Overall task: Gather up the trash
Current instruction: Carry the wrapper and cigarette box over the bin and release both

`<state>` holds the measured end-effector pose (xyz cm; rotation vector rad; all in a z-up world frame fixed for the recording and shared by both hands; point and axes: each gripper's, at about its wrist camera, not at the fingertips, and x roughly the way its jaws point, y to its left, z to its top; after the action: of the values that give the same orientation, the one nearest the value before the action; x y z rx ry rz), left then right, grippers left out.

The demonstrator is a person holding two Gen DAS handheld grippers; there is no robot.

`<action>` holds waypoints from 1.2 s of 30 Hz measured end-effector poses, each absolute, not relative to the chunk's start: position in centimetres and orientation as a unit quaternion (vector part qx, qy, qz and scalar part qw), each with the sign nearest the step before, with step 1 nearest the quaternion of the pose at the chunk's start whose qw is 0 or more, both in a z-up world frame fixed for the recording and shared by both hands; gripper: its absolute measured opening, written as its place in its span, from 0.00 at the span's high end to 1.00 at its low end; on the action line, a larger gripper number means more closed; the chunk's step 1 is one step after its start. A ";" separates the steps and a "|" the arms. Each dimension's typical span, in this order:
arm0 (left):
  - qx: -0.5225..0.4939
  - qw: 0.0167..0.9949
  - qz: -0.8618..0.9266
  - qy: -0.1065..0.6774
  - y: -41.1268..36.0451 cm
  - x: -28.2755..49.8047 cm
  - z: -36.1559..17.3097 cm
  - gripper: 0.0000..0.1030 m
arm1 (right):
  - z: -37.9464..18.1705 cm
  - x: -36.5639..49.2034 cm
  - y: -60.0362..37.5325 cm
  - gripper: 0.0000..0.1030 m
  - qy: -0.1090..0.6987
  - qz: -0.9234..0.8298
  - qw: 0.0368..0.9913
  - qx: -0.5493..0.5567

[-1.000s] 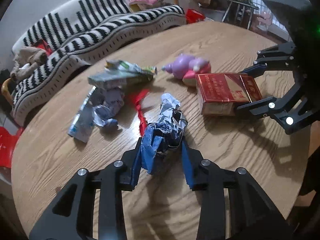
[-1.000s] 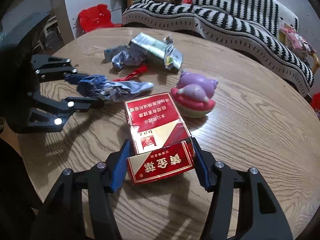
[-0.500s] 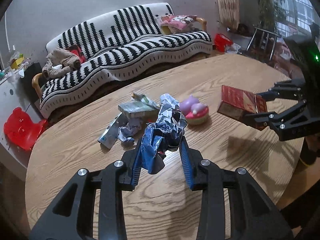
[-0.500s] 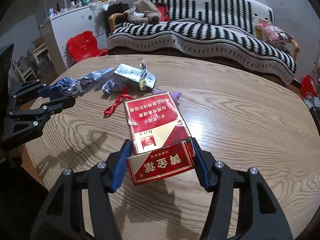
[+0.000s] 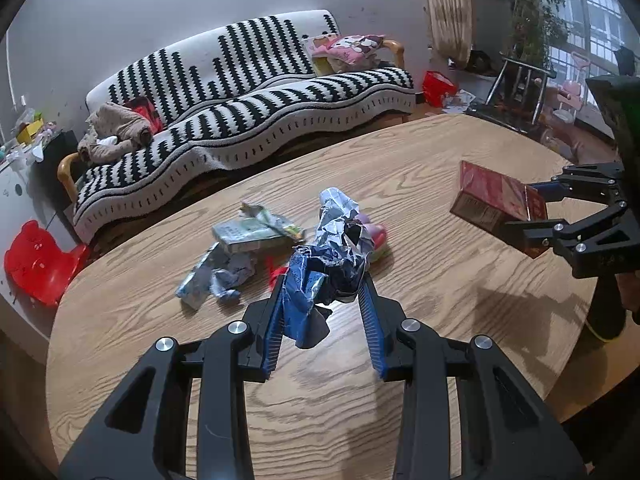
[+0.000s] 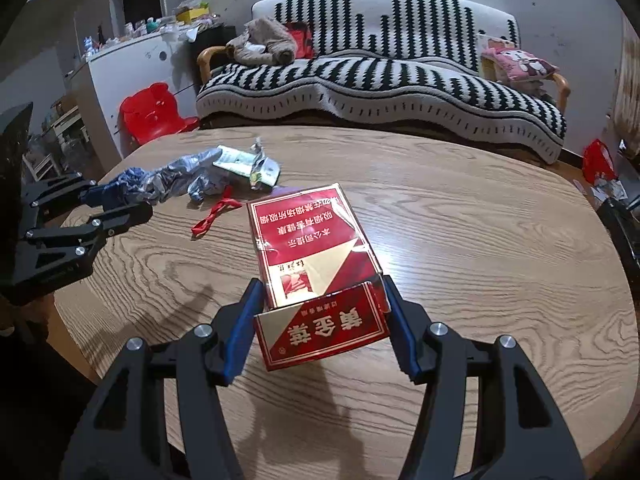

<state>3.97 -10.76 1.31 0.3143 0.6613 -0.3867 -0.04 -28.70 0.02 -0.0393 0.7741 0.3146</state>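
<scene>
Trash in left gripper: a crumpled blue-and-silver foil wrapper (image 5: 328, 264) was clamped between the blue pads of the left gripper (image 5: 323, 308), lifted clear of the wooden table (image 5: 420, 208).
Trash in right gripper: a red cigarette carton (image 6: 312, 264) with gold lettering was gripped across its width by the right gripper (image 6: 320, 320), its end flap open toward the camera, held above the tabletop.
Trash left on table: a flattened green-and-white carton (image 5: 256, 232), a crushed pale wrapper (image 5: 216, 280) beside it and a red twisted strip (image 6: 214, 214) lay together near the far edge.
Other item on table: a pink and purple toy (image 5: 376, 236) sat just behind the held wrapper, mostly hidden.
Beyond table: a black-and-white striped sofa (image 5: 248, 120) stood along the wall, with a red plastic chair (image 5: 36, 264) to its left.
</scene>
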 end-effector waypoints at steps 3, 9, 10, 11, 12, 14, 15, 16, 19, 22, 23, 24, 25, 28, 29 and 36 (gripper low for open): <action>0.146 0.915 -0.202 0.317 -12.0 3.6 1.7 0.66 | 0.8 -1.2 -30.6 0.44 0.367 0.137 0.920 -0.010; 0.125 0.903 -0.258 0.320 -16.3 2.9 2.3 0.66 | 1.8 -4.7 -36.2 0.44 0.353 0.080 0.932 0.019; 0.122 0.900 -0.269 0.321 -17.2 2.8 2.3 0.66 | 1.9 -5.4 -37.2 0.44 0.351 0.069 0.934 0.024; 0.119 0.895 -0.284 0.324 -18.5 2.5 2.4 0.66 | 2.0 -6.5 -38.7 0.44 0.349 0.052 0.935 0.031; 0.116 0.889 -0.299 0.326 -19.7 2.3 2.3 0.66 | 2.0 -7.2 -39.8 0.44 0.349 0.040 0.936 0.036; 0.115 0.880 -0.324 0.329 -22.1 1.7 2.2 0.66 | 1.9 -9.0 -42.2 0.44 0.348 0.012 0.936 0.047; 0.115 0.875 -0.336 0.330 -23.3 1.3 2.0 0.66 | 1.9 -9.8 -43.3 0.44 0.348 -0.001 0.936 0.052; 0.116 0.869 -0.349 0.332 -24.6 0.8 1.9 0.66 | 1.7 -10.7 -44.5 0.44 0.348 -0.014 0.936 0.058; 0.126 0.846 -0.394 0.335 -29.0 -0.8 1.5 0.66 | 1.0 -14.3 -49.0 0.44 0.349 -0.069 0.930 0.089; 0.128 0.824 -0.437 0.337 -33.6 -2.9 1.0 0.66 | -0.2 -18.0 -53.0 0.44 0.353 -0.121 0.920 0.118; 0.129 0.812 -0.457 0.340 -35.6 -3.8 0.7 0.66 | -0.6 -19.0 -54.0 0.44 0.355 -0.135 0.916 0.127; 0.131 0.802 -0.471 0.343 -37.0 -4.6 0.4 0.66 | -1.0 -20.2 -55.3 0.44 0.358 -0.155 0.911 0.136; 0.133 0.791 -0.485 0.347 -38.3 -5.4 0.0 0.66 | -1.5 -21.4 -56.4 0.44 0.362 -0.175 0.904 0.144; 0.148 0.749 -0.528 0.373 -43.2 -8.4 -2.4 0.66 | -3.4 -24.6 -59.9 0.44 0.384 -0.228 0.877 0.179; 0.157 0.738 -0.535 0.380 -44.6 -9.3 -3.3 0.66 | -4.2 -25.8 -61.2 0.44 0.394 -0.243 0.865 0.193; 0.207 0.690 -0.557 0.413 -51.0 -12.9 -8.1 0.66 | -8.3 -29.2 -65.2 0.44 0.451 -0.291 0.808 0.244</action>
<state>-12.90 -50.99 -8.12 0.4630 0.9228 -1.2455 -29.23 -65.22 -8.27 0.5223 0.9643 -0.6234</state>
